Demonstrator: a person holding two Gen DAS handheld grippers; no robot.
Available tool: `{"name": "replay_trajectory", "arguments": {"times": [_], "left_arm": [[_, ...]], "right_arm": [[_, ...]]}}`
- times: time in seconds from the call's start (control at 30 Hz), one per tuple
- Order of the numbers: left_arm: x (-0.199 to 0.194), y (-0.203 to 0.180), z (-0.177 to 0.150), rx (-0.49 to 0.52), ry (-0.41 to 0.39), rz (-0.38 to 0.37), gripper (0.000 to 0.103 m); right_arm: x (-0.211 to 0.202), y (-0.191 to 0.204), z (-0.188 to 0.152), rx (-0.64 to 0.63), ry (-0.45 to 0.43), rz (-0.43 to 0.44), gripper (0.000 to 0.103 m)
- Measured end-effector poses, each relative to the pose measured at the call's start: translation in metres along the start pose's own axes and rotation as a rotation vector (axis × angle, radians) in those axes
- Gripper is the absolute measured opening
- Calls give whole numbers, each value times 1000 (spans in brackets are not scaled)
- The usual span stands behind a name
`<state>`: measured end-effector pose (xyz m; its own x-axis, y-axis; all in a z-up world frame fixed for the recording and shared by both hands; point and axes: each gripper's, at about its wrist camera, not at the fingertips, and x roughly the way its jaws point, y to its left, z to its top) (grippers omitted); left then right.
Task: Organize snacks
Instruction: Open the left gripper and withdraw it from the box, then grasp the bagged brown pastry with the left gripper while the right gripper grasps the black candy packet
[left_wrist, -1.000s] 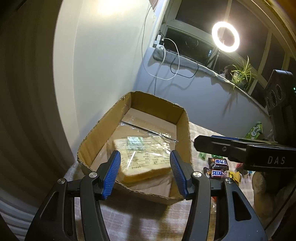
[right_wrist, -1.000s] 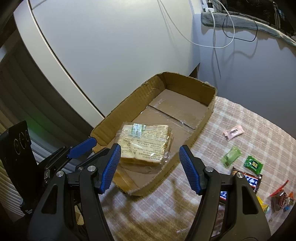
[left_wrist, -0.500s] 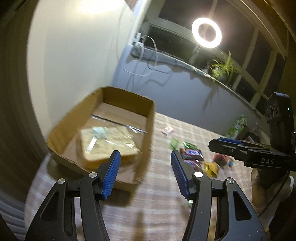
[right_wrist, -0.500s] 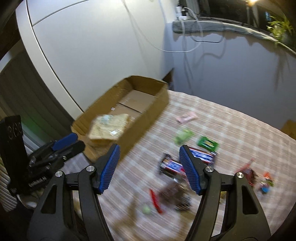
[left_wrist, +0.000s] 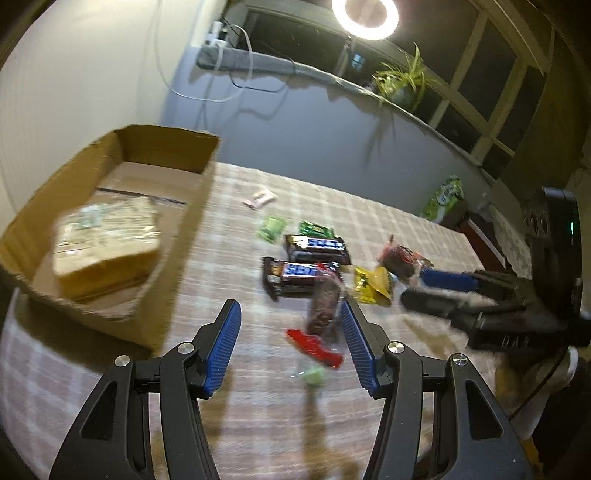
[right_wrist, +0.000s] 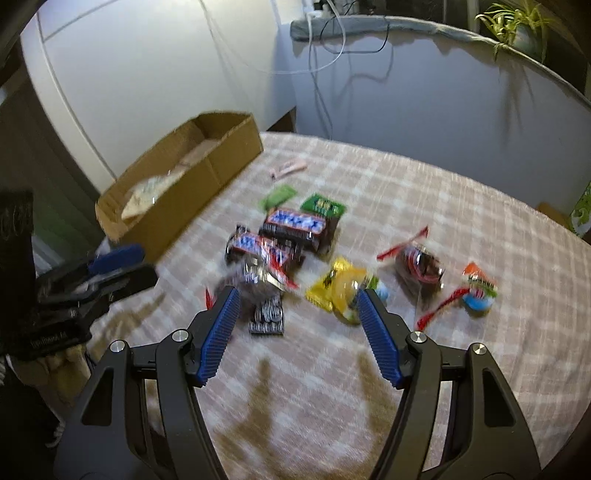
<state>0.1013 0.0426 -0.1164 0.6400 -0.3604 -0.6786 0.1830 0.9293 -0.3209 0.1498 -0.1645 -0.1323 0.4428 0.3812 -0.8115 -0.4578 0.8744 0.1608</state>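
Left wrist view: left gripper (left_wrist: 290, 341) is held spread and empty over loose snacks (left_wrist: 306, 267); wrapped bread (left_wrist: 105, 243) is seen already boxed in carton (left_wrist: 177, 236) far left.
Right wrist view: right gripper (right_wrist: 297, 332) is parted, nothing gripped; yellow packet (right_wrist: 338, 291) is framed just ahead, likely for pickup.

The right gripper (right_wrist: 295, 314) hangs over the checked counter (right_wrist: 424, 206), jaws spread wide and empty, with a yellow packet (right_wrist: 334, 290) and a dark wrapped snack (right_wrist: 258, 291) between them. Two chocolate bars (right_wrist: 291, 223) lie just beyond, beside green packets (right_wrist: 323, 207). The cardboard box (right_wrist: 192, 177) sits at far left, a bread pack (right_wrist: 147, 192) inside, and the left gripper (right_wrist: 110, 269) shows blurred at the left edge.
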Motion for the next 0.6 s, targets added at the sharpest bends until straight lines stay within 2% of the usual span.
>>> {"name": "replay_trajectory", "arguments": {"times": [0.07,0.13,0.23,0.4,0.53,0.6], "left_arm": [[8,-5,2,10,20,-3,55],[15,-10,3,21,39,-3,55],[28,-16,4,35,75,-8,55],[45,-24,3,62,122,-11,54],[58,-28,3,78,152,0,46],[63,-27,3,77,163,-8,45]], "right_arm": [[5,6,-6,-31,14,-2,66],[11,14,-11,-74,36,-2,55],[20,24,-18,-119,57,7,49],[35,27,-20,-132,76,23,46],[42,25,-17,-131,84,28,45],[44,25,-17,-133,88,27,45]]}}
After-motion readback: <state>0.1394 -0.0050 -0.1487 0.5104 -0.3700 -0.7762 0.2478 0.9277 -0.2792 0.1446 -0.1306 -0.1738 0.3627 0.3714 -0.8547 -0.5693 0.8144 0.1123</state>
